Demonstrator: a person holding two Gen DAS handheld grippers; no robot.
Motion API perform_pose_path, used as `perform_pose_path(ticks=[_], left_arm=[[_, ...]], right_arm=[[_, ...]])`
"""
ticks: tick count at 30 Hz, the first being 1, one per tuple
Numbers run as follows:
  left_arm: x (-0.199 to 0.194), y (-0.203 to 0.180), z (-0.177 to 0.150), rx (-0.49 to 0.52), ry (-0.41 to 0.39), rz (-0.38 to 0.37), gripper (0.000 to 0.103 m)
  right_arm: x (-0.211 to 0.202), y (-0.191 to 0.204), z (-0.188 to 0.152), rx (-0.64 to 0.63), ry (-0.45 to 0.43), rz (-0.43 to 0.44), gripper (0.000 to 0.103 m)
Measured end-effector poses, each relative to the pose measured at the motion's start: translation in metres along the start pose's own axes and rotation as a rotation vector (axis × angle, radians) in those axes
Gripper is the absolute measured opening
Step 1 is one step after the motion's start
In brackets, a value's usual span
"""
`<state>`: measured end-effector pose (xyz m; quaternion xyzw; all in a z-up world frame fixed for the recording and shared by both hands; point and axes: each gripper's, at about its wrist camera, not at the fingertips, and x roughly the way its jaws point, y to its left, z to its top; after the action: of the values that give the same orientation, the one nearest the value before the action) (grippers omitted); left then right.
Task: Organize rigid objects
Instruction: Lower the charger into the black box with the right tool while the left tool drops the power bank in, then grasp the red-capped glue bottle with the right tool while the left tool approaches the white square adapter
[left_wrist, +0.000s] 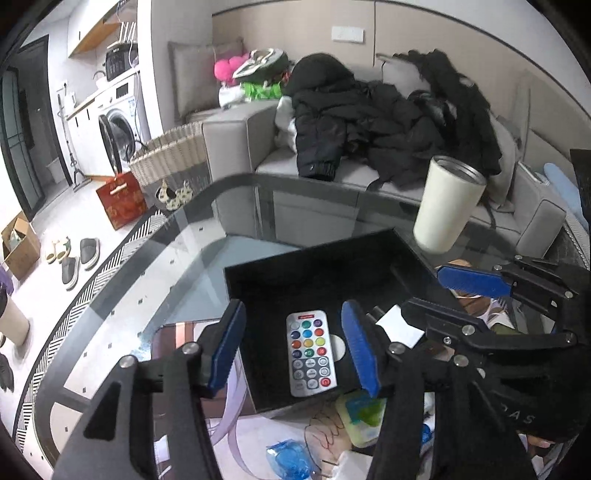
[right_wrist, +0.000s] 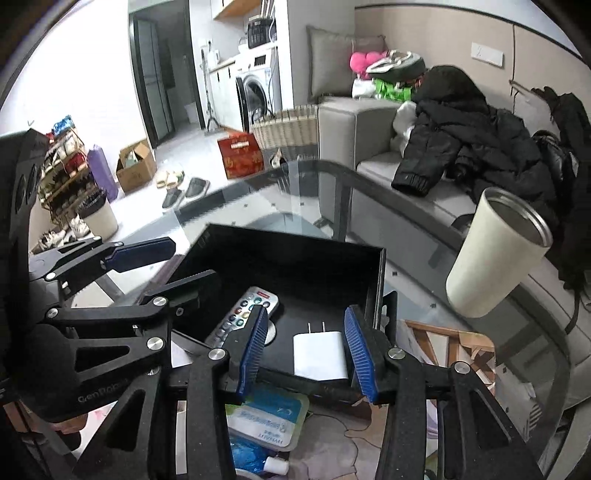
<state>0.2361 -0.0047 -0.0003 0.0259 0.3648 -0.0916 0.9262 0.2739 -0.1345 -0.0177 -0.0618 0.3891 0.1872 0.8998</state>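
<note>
A black tray (left_wrist: 258, 280) sits on a glass surface (left_wrist: 166, 251). Inside it lie a white remote (left_wrist: 309, 352) with coloured buttons and a white charger plug (right_wrist: 320, 355). The left gripper (left_wrist: 293, 349) hovers over the remote, jaws parted, gripping nothing. The right gripper (right_wrist: 304, 349) likewise hangs open around the plug without touching. A cream cup (right_wrist: 495, 254) stands beside the tray.

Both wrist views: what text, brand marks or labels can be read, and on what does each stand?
"GenRobot": on the black body of the left gripper, seen in the right wrist view.
White remote control with coloured buttons: red label and key markings too small to read.
Green-and-blue wipes packet: print upside down, blurred.
Red gift box: gold characters unreadable.
</note>
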Motion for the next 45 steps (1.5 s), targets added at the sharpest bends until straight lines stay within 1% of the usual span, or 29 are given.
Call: perform_pose_path(ticks=[4,5,6,8,10,12,14,17,20,24,27,31,35,37,41,42,43,44,45], left_arm=[[-0.028,0.000,-0.003,-0.008,-0.072,-0.007,0.055],[-0.037,0.001,-0.004,-0.016,-0.092,-0.015,0.056],[-0.044,0.001,-0.006,-0.022,-0.110,-0.025,0.059],[-0.061,0.002,-0.010,-0.029,-0.156,-0.043,0.059],[-0.080,0.003,-0.015,-0.020,-0.215,-0.033,0.059],[-0.096,0.000,-0.021,-0.003,-0.263,-0.012,0.059],[-0.108,-0.001,-0.027,0.010,-0.284,-0.020,0.060],[-0.121,-0.003,-0.034,0.011,-0.295,-0.040,0.060],[-0.131,-0.007,-0.039,0.015,-0.313,-0.045,0.061],[-0.143,-0.006,-0.046,0.022,-0.338,-0.048,0.062],[-0.148,-0.007,-0.051,0.028,-0.342,-0.048,0.063],[-0.147,-0.007,-0.060,0.026,-0.315,-0.067,0.065],[-0.140,-0.011,-0.071,0.039,-0.274,-0.076,0.065],[-0.135,-0.015,-0.075,0.043,-0.250,-0.082,0.065],[-0.116,-0.026,-0.083,0.070,-0.165,-0.096,0.065],[-0.110,-0.029,-0.084,0.083,-0.133,-0.090,0.065],[-0.102,-0.032,-0.086,0.091,-0.095,-0.085,0.065],[-0.094,-0.034,-0.087,0.089,-0.055,-0.091,0.065],[-0.086,-0.036,-0.090,0.085,-0.017,-0.107,0.065]], right_arm=[[-0.029,0.003,-0.004,-0.002,-0.083,-0.015,0.044],[-0.039,0.004,-0.007,-0.004,-0.115,-0.017,0.044],[-0.051,0.005,-0.009,-0.002,-0.157,-0.020,0.045],[-0.077,0.007,-0.018,-0.003,-0.257,-0.027,0.045],[-0.098,0.010,-0.027,-0.016,-0.346,-0.043,0.045],[-0.121,0.018,-0.038,-0.046,-0.434,-0.065,0.048],[-0.142,0.024,-0.048,-0.061,-0.499,-0.071,0.050],[-0.168,0.029,-0.061,-0.069,-0.571,-0.077,0.051],[-0.186,0.033,-0.071,-0.062,-0.598,-0.069,0.051],[-0.197,0.033,-0.085,-0.046,-0.597,-0.060,0.051],[-0.203,0.035,-0.092,-0.060,-0.588,-0.060,0.051],[-0.205,0.033,-0.100,-0.060,-0.555,-0.050,0.051],[-0.198,0.029,-0.103,-0.038,-0.475,-0.029,0.051],[-0.191,0.027,-0.105,-0.036,-0.439,-0.030,0.051],[-0.179,0.027,-0.109,-0.027,-0.352,-0.021,0.051],[-0.177,0.028,-0.110,-0.030,-0.331,-0.026,0.051],[-0.171,0.030,-0.111,-0.042,-0.288,-0.037,0.051],[-0.165,0.030,-0.112,-0.047,-0.256,-0.038,0.051],[-0.156,0.028,-0.114,-0.041,-0.203,-0.027,0.051]])
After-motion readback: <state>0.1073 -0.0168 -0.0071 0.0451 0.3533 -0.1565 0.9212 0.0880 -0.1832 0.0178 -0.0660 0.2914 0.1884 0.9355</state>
